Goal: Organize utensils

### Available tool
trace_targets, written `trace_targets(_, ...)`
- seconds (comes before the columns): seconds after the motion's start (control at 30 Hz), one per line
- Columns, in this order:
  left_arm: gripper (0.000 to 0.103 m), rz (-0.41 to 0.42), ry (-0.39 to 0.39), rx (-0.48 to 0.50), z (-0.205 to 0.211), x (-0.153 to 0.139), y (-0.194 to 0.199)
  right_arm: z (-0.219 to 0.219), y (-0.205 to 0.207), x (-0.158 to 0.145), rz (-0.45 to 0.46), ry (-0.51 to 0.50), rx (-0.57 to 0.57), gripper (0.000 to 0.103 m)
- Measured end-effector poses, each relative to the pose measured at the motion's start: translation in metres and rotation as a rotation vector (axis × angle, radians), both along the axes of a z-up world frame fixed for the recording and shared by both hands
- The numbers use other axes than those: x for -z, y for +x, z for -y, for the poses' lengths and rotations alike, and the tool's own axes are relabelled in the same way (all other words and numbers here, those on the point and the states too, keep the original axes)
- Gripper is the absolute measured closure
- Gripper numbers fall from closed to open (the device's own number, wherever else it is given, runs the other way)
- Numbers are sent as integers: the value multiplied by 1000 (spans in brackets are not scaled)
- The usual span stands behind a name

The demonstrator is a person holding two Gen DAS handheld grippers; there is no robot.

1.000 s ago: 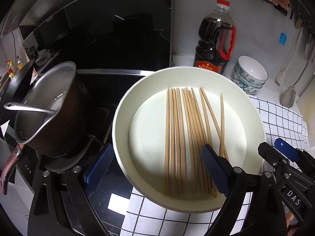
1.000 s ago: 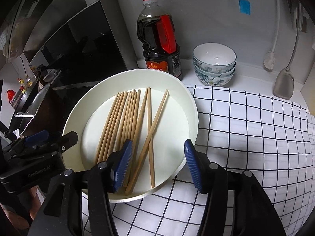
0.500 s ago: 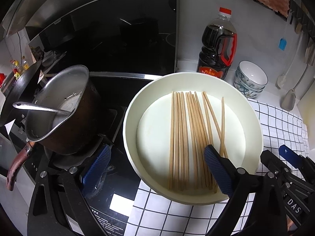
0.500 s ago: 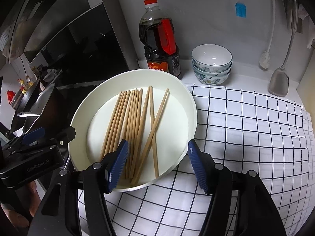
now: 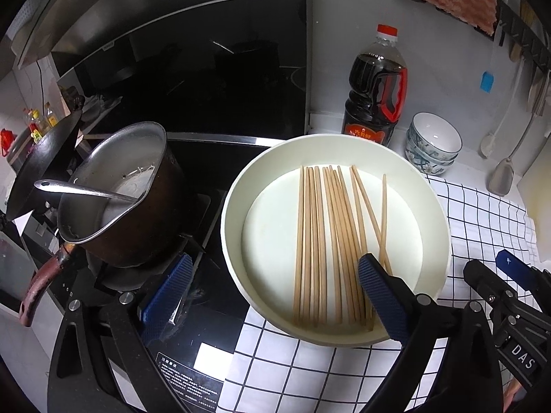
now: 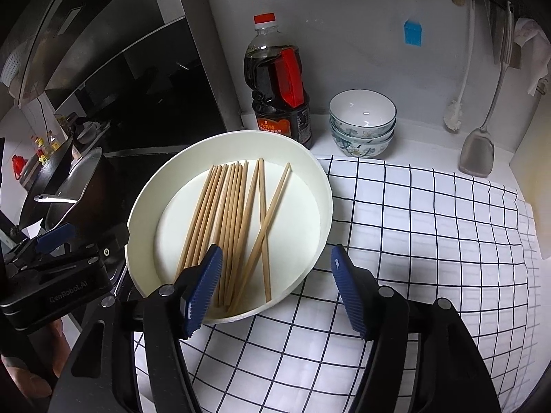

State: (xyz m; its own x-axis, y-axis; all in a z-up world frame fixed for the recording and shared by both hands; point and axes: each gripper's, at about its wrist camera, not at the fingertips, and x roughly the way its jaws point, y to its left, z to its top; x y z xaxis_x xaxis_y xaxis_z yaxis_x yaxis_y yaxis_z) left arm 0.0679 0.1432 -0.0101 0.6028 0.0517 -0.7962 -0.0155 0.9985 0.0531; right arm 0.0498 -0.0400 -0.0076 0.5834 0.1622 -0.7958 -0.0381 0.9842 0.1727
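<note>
Several wooden chopsticks (image 5: 330,241) lie side by side in a round white dish (image 5: 234,206), two crossed at the right. The dish sits at the edge of a checked cloth beside the stove. My left gripper (image 5: 272,296) is open and empty, held back above the dish's near rim, its right finger over the chopstick ends. In the right wrist view the chopsticks (image 6: 234,223) and dish (image 6: 144,206) lie ahead to the left. My right gripper (image 6: 275,289) is open and empty above the dish's near right rim.
A metal pot with a ladle (image 5: 113,192) stands on the stove at the left. A soy sauce bottle (image 6: 279,82) and stacked bowls (image 6: 361,120) stand at the back wall. A spatula (image 6: 478,151) and brush hang at the right. The checked cloth (image 6: 430,241) covers the counter.
Both grippers have pulled back and up from the dish, so it looks smaller and farther. The chopsticks have not moved. Both grippers stay open.
</note>
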Motion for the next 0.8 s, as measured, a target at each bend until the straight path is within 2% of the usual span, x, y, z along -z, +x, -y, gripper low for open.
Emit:
trace_targets(0.43, 8, 18, 1, -5, 7, -9, -6, 5, -8, -6, 9, 1, -14, 39)
trace_targets(0.8, 6, 3, 7, -18, 12, -11, -7, 7, -10, -9, 16, -1, -15, 39)
